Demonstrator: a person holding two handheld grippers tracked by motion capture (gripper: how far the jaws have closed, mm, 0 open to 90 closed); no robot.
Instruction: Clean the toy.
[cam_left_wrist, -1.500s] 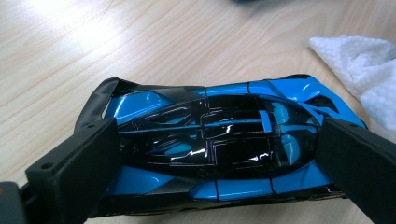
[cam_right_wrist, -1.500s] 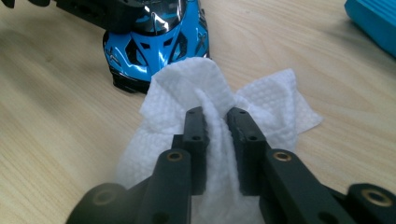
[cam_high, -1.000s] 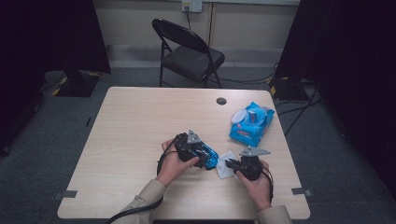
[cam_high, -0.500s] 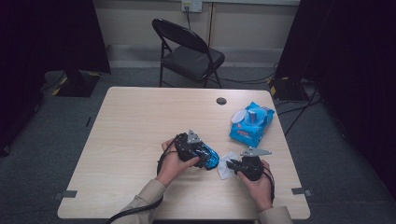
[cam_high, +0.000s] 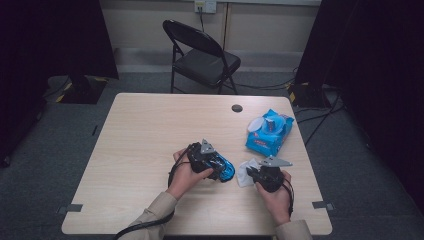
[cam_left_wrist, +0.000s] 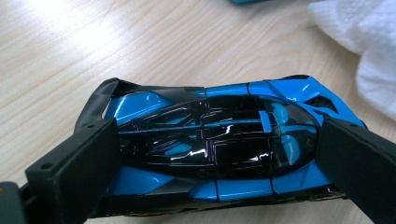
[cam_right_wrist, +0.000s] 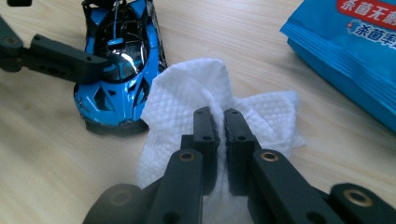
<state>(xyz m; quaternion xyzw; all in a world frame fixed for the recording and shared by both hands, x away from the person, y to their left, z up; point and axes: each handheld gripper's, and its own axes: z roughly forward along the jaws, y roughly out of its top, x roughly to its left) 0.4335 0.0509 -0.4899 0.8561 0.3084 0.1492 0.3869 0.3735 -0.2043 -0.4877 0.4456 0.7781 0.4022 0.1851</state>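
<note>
A blue and black toy car (cam_left_wrist: 219, 193) lies on the table, and my left gripper (cam_left_wrist: 217, 154) is shut on it, one jaw at each end. From above, the car (cam_high: 227, 171) sits at the front middle with my left gripper (cam_high: 219, 167) on it. To the right of the car lies a crumpled white wipe (cam_right_wrist: 187, 93). My right gripper (cam_right_wrist: 219, 116) is shut on a fold of the wipe, and its jaws have just been closing on that fold. The high view shows the right gripper (cam_high: 253, 173) at the wipe (cam_high: 244, 175).
A blue pack of wipes (cam_high: 269, 132) with its lid flap up lies at the right of the wooden table (cam_high: 150, 135); its corner is also in the right gripper view (cam_right_wrist: 355, 51). A black round cap (cam_high: 237, 108) sits near the far edge. A folding chair (cam_high: 202, 55) stands beyond the table.
</note>
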